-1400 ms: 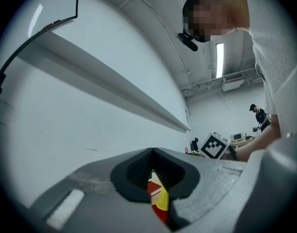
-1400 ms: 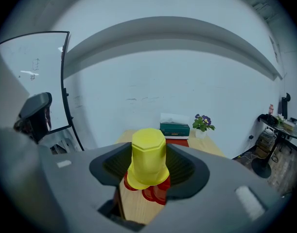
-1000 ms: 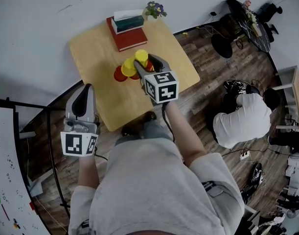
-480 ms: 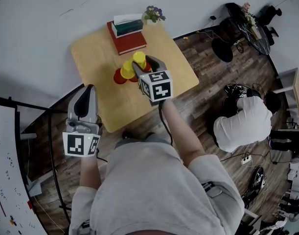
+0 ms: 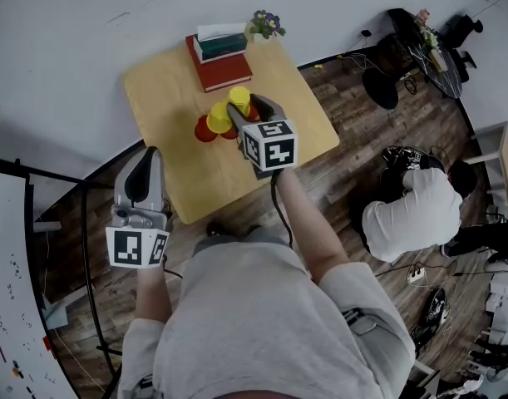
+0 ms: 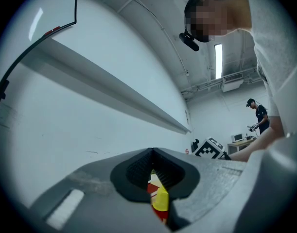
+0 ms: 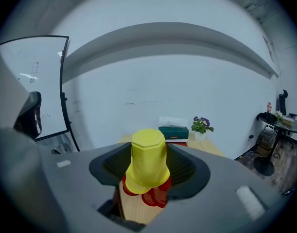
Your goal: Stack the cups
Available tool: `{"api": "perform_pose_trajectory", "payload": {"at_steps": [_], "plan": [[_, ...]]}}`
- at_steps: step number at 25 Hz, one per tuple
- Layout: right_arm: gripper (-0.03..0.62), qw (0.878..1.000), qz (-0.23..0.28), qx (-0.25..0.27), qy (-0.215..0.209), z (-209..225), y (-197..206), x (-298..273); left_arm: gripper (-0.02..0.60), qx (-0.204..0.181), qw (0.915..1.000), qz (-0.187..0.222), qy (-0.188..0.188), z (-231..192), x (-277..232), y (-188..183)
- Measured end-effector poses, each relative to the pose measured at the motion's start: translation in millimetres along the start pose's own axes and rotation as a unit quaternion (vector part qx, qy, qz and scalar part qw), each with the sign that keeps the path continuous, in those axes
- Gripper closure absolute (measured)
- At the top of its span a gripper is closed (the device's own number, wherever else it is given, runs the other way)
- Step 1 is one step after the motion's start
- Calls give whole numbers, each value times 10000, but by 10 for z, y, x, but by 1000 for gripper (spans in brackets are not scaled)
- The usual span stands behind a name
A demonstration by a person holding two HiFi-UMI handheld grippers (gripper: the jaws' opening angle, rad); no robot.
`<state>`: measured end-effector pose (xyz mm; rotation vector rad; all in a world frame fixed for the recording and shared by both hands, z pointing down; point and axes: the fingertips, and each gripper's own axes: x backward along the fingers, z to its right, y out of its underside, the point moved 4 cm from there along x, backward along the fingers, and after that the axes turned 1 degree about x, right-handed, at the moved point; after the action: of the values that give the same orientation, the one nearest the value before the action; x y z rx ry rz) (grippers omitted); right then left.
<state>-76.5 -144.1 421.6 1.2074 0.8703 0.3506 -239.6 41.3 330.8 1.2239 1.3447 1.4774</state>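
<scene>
A cluster of cups stands in the middle of the wooden table (image 5: 166, 98): upside-down yellow cups (image 5: 220, 116) among red cups (image 5: 204, 129). My right gripper (image 5: 250, 108) reaches over the cluster. In the right gripper view its jaws stand wide apart, pads against the sides of one upside-down yellow cup (image 7: 148, 161). A second yellow rim and red cups (image 7: 155, 195) show just below it. My left gripper (image 5: 142, 155) hangs off the table's near left corner, shut and empty. The left gripper (image 6: 152, 155) sees the cups only through the slit between its pads.
At the table's far edge lie a stack of books (image 5: 220, 56) topped by a tissue box, and a small flower pot (image 5: 266, 22). A whiteboard (image 5: 12, 289) stands at the left. A person in white (image 5: 411, 210) crouches on the floor to the right, among cables.
</scene>
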Motion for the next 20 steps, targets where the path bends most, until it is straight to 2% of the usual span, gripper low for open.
{"api": "perform_pose_trajectory", "payload": {"at_steps": [6, 11, 14, 20], "plan": [[341, 9999, 127, 22, -59, 8, -27, 13, 577, 32, 10000, -40, 57, 10, -17, 34], [341, 9985, 517, 158, -62, -36, -125, 166, 577, 38, 9999, -65, 100, 14, -35, 40], [412, 9962, 828, 281, 39, -54, -167, 374, 577, -7, 9999, -20, 125, 39, -57, 20], [564, 9914, 1281, 153, 232, -2, -185, 896, 577, -76, 9998, 110, 143, 200, -84, -97]]}}
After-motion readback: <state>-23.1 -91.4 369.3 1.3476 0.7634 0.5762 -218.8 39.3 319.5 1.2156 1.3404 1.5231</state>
